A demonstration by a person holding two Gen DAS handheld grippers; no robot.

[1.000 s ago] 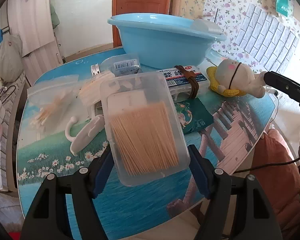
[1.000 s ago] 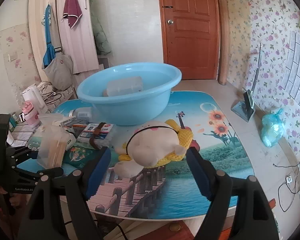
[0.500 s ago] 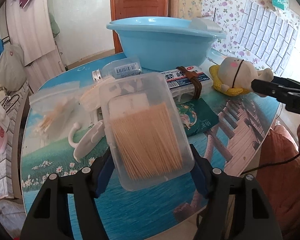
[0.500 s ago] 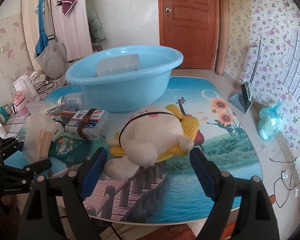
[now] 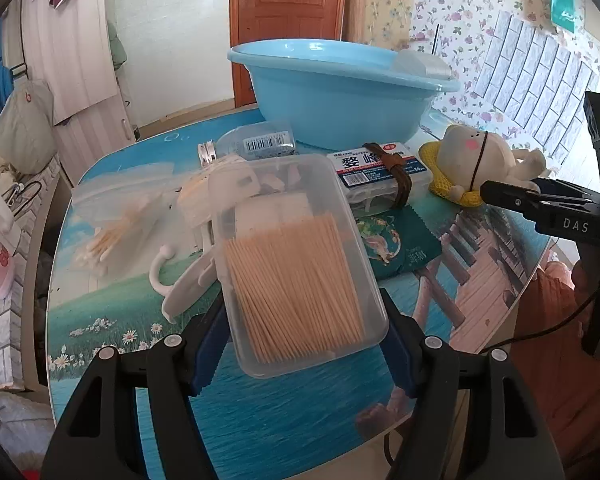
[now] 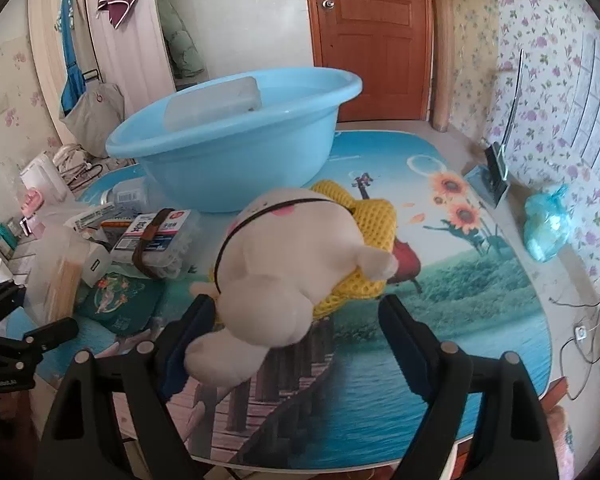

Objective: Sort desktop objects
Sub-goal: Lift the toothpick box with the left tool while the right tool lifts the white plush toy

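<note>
Clear plastic box (image 5: 300, 256), glossy plastic basin (image 5: 340, 92), plush toy (image 6: 284, 264).

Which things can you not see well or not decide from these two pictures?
- Basin contents: left wrist view, its wall hides all but a clear box's corner.
- Right claw contact with plush toy: right wrist view, the toy covers the left finger; the right finger stands apart.
- Charger: right wrist view, partly behind the toothpick box.
- Small print on floss box: too small.

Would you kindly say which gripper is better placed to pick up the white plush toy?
Right. The right gripper is open around the white plush toy, while the left gripper already holds the clear plastic toothpick box.
</note>
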